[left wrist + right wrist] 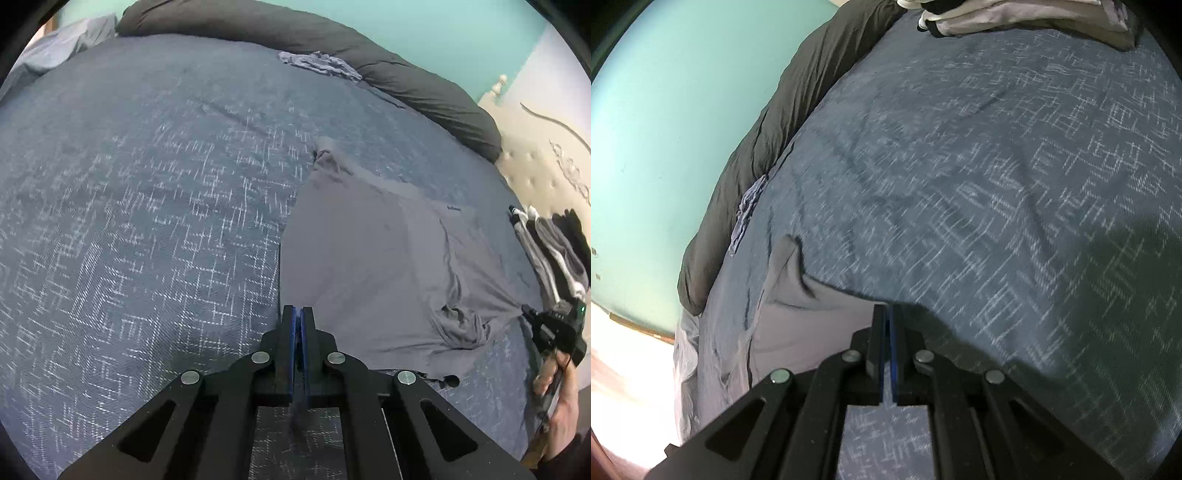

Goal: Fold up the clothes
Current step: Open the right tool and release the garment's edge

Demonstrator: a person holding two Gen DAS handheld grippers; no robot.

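Lying spread on blue patterned bedspread (147, 221): grey shirt (369, 258), right of centre. Pinching its near edges: left gripper (297, 314), right gripper (888, 314), both clamped narrow. Far right: clothes pile (554, 247).

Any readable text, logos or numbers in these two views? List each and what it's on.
Nothing is legible in either view.
Small dark printed mark on the grey shirt: too small and blurred to read.
Patterned blue bedspread: woven line pattern only, no text.
Green indicator light on the right gripper: a light, not a character.
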